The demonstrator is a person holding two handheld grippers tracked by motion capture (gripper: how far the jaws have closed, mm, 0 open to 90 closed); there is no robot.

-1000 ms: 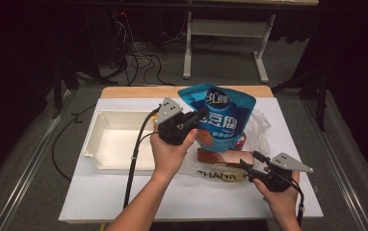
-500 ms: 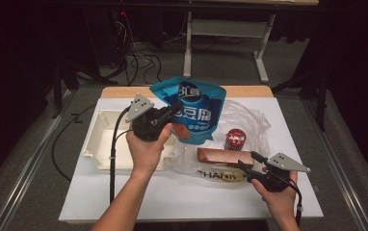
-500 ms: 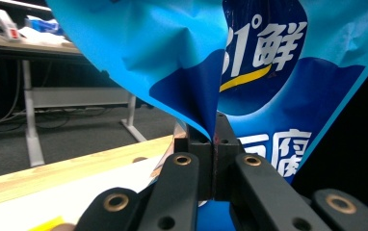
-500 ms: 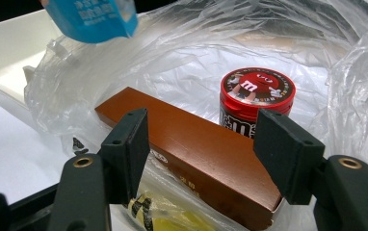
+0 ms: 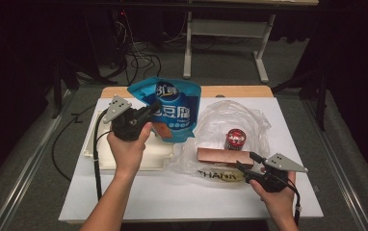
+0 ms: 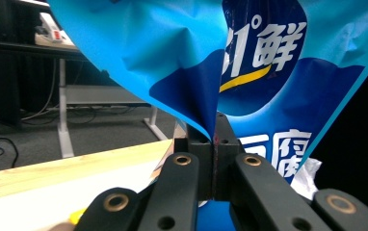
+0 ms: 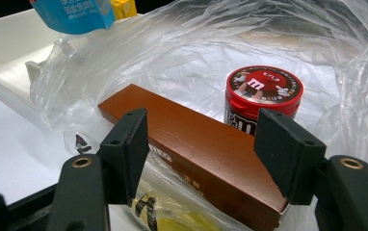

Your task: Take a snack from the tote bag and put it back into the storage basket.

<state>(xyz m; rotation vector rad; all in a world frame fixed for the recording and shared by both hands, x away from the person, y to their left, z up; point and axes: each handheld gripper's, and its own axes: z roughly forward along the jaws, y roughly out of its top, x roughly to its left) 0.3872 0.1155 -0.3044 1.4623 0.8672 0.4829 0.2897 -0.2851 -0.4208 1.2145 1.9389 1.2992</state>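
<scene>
My left gripper (image 5: 151, 109) is shut on the edge of a blue snack pouch (image 5: 172, 108) and holds it in the air over the white tray (image 5: 100, 161). In the left gripper view the pouch (image 6: 269, 72) is pinched between the closed jaws (image 6: 215, 159). A clear plastic bag (image 5: 230, 122) lies on the table with a brown box (image 5: 224, 157) and a red round tin (image 5: 235, 138) inside. My right gripper (image 5: 245, 163) stands open just in front of the box; the right gripper view shows the box (image 7: 196, 149) and the tin (image 7: 263, 98) between the jaws.
The white tray sits at the left of the white table top (image 5: 172, 197), with something yellow (image 7: 123, 7) in it. A wooden strip (image 5: 230, 91) runs along the table's far edge. Cables and a desk frame (image 5: 220, 33) lie on the floor beyond.
My left gripper has carried the blue pouch leftward, from above the plastic bag to above the tray, which uncovers the red tin. The right gripper has stayed put.
</scene>
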